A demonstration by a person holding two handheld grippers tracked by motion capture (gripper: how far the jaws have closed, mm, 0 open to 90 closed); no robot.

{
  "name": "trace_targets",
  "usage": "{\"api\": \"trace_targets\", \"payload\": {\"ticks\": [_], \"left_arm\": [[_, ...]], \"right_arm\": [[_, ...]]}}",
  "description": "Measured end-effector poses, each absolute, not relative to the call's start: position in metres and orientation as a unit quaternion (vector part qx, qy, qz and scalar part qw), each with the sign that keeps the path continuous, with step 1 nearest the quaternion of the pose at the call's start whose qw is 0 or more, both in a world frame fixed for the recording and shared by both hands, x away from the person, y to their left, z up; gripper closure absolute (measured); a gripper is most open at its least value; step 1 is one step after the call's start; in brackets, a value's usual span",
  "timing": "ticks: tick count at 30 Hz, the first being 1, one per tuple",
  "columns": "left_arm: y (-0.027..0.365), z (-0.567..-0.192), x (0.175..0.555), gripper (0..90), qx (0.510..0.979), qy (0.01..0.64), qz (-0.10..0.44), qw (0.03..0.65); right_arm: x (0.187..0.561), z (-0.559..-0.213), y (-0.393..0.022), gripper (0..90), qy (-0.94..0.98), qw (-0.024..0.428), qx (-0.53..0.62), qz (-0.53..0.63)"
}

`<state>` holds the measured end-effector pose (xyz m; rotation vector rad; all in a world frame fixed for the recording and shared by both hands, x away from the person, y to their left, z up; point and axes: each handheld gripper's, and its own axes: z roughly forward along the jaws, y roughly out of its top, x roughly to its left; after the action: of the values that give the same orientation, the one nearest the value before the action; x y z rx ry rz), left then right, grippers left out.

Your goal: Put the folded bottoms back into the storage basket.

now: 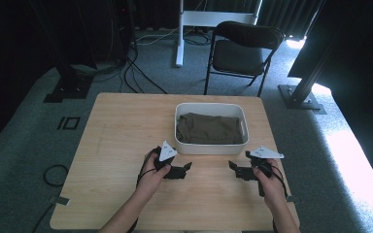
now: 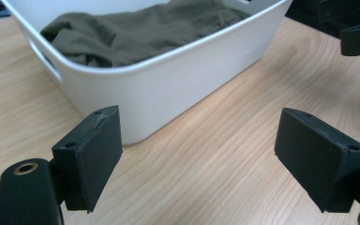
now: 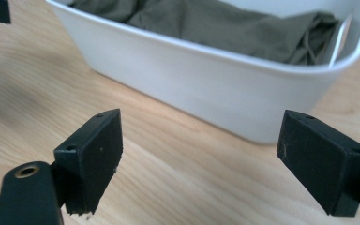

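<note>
A crumpled olive-green cloth garment (image 1: 209, 128) lies inside a white rectangular plastic basket (image 1: 211, 147) on the light wooden surface (image 1: 121, 131). The left tool (image 1: 188, 166) and right tool (image 1: 230, 165) hover just before the basket, jaws wide apart, empty. Best lift both over the near rim before pinching cloth.

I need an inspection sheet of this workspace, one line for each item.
Surface: light wooden table, bare around the tub.
Job's things: white tub holding a crumpled olive cloth.
Clutter: nothing seen.
Grippers: left tongs and right tongs open, empty, in front of the tub.
Cables: one trails from each gripper; more lie on the floor.
Surroundings: folding chair, grey carpet, dark curtains.
</note>
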<state>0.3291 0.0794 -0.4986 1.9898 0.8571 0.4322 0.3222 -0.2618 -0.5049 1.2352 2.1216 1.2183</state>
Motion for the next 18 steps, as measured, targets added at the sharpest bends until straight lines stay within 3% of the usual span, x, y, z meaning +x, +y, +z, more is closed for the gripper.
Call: {"api": "trace_targets", "payload": {"ticks": [18], "left_arm": [[0.114,-0.53,0.321,16.7,0.8,0.389,0.173,0.422]], "right_arm": [[0.306,-0.541,-0.288,14.4,0.752,0.214,0.483,0.394]]}}
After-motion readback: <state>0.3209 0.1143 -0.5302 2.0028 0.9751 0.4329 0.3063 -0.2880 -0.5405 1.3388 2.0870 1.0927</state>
